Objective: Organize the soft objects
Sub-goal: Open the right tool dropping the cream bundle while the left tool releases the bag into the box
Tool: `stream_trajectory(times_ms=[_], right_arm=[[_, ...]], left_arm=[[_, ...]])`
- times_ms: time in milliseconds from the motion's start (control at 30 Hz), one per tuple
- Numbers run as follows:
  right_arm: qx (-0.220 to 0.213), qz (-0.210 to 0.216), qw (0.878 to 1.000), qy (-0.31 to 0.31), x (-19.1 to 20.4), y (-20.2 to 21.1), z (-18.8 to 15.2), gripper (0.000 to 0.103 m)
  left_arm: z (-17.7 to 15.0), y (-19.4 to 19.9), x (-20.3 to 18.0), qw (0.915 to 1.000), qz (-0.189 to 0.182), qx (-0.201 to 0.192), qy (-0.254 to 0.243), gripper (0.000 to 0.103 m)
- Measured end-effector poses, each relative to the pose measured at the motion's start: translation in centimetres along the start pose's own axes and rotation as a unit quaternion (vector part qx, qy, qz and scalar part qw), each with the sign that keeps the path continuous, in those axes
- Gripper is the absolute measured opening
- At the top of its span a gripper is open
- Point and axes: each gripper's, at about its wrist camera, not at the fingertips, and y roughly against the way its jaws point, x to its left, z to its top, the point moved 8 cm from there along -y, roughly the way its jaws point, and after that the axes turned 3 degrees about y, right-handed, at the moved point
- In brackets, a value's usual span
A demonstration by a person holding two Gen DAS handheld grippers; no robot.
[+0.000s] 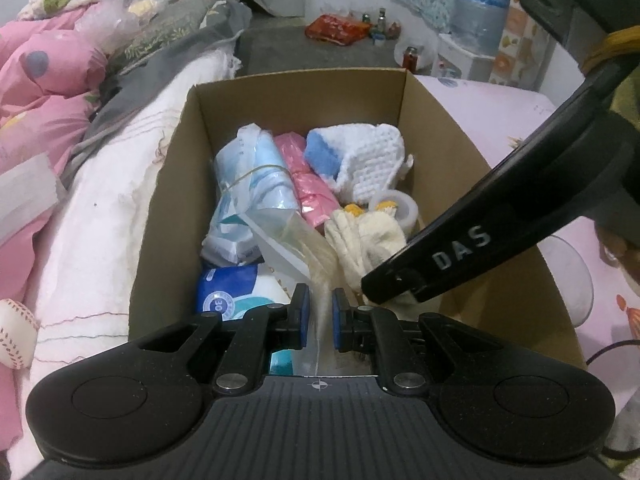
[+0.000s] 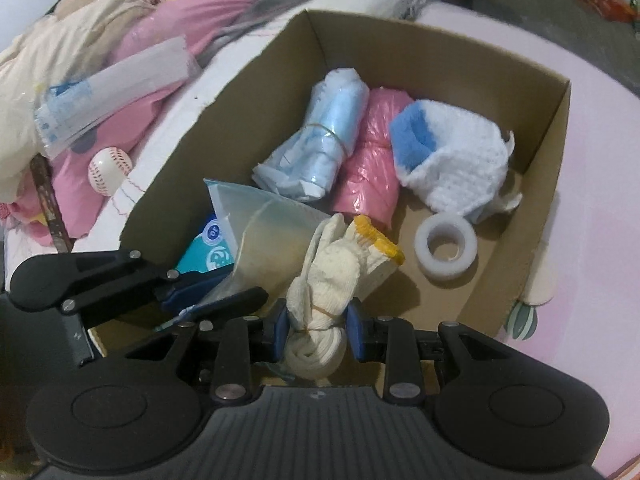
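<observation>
Several soft bundles already lie in the cardboard box; from my left view, my left gripper pinches a clear plastic bag over them. From my right view, my right gripper clamps rolled cream gloves above the box's near end; a baseball waits outside.

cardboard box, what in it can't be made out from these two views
- Tissue pack: left wrist view, print too small, partly under the plastic bag.
- Same pack, right wrist view: mostly covered by the bag and left gripper.
- Gloves: lower end hidden between right gripper fingers.
</observation>
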Motion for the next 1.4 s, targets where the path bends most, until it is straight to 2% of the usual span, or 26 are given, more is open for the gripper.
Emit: stream_trajectory(times_ms=[467,567,733,967,1000,1033,1067,1167,1400], right_arm=[[0.034,0.008,0.999,-0.035,-0.1,-1.3,-0.1,0.013],[0.040,0.010,0.998,-0.042,-0.1,-1.2,0.0,0.014],[0.032,0.020,0.998,-0.051,-0.4,-1.0,0.4,0.017],[0.009,0.040,0.998,-0.056,-1.1,-0.2,0.6,0.017],[0.002,0.044,0.998,-0.054,-1.1,0.0,0.7,0.017],[-0.006,0.047,0.997,-0.054,-1.1,0.2,0.8,0.018],[-0.014,0.054,0.997,-0.056,-1.3,0.6,0.9,0.021],[-0.045,0.079,0.994,-0.059,-1.4,1.9,1.2,0.027],[-0.117,0.109,0.986,-0.056,-1.5,6.1,1.2,0.027]], left_arm=[[-0.5,-0.1,0.5,0.9994,-0.023,0.021,0.018,0.026],[-0.6,0.1,0.7,0.9992,-0.021,0.023,0.025,0.032],[-0.4,0.4,1.1,0.9992,-0.015,0.018,0.031,0.037],[-0.2,0.9,1.4,0.9993,-0.006,0.009,0.036,0.049],[-0.1,1.1,1.5,0.9993,-0.004,0.005,0.036,0.053],[0.0,1.2,1.5,0.9993,-0.003,0.002,0.036,0.063],[0.1,1.4,1.5,0.9992,-0.008,-0.001,0.039,0.069],[0.4,1.9,1.3,0.9986,-0.020,-0.011,0.047,0.070],[0.7,3.3,0.1,0.9983,-0.021,-0.030,0.045,0.077]])
